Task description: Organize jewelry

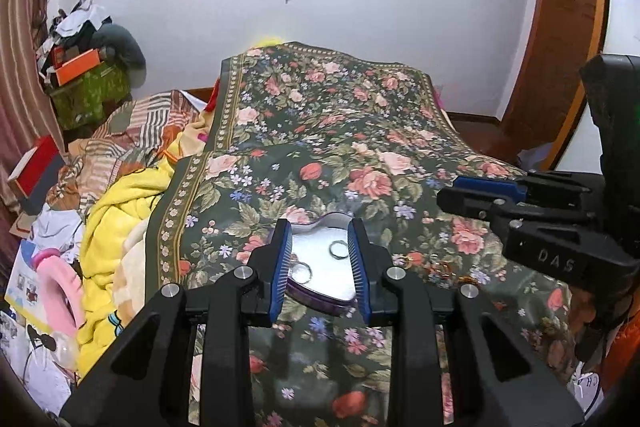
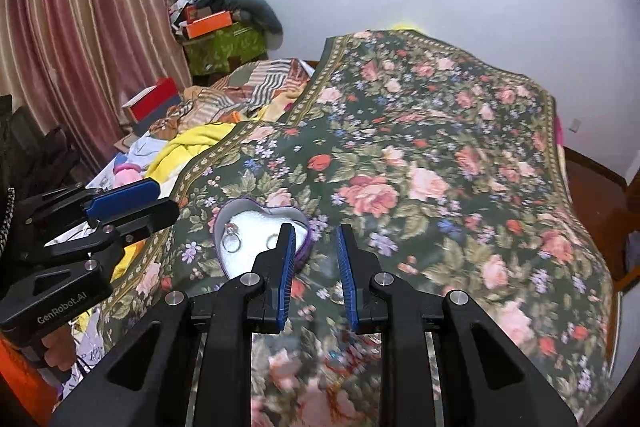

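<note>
A heart-shaped tin with a white lining lies on the floral bedspread. In it are two silver rings. My left gripper hovers open just above the tin, its blue pads to either side of it. Small gold rings lie on the cloth to the tin's right. In the right wrist view the tin holds a stone ring and a plain ring. My right gripper stands open and empty just right of the tin, with a gold ring by its right finger.
Crumpled yellow and striped blankets pile up at the left of the bed. Boxes and clutter stand by the curtain. The right gripper reaches in from the right in the left wrist view. A wooden door is far right.
</note>
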{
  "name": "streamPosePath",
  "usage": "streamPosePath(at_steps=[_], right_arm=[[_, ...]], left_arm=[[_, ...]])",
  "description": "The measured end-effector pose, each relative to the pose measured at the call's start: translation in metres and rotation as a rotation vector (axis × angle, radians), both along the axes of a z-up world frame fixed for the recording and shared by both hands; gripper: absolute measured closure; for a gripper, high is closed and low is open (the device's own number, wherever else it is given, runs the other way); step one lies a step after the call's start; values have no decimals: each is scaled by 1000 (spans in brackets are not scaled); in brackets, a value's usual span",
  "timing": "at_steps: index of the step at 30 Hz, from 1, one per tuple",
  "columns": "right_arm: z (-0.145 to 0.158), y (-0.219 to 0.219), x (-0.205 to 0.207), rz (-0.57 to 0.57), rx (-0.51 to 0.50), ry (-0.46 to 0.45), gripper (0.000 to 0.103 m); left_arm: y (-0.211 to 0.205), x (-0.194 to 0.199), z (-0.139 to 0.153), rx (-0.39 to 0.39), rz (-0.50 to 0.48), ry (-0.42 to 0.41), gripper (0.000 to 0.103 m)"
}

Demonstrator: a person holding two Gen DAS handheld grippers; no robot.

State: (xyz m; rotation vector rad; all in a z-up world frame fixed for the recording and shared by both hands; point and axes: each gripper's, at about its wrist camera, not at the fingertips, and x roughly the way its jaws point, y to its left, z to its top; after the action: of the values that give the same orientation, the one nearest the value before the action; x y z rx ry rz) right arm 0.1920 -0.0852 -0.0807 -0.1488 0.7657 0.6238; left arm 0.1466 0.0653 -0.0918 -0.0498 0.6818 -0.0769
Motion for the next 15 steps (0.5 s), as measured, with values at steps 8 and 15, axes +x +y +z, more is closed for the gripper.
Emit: streamPosePath(at_steps=[8, 15], right_arm=[[1, -41, -15, -81, -34, -34, 65], [-18, -81, -21, -150, -82, 14, 60]], left_arm=[[-27, -17, 2, 14, -45, 9, 67], [-55, -19, -18, 13, -106, 77, 65]])
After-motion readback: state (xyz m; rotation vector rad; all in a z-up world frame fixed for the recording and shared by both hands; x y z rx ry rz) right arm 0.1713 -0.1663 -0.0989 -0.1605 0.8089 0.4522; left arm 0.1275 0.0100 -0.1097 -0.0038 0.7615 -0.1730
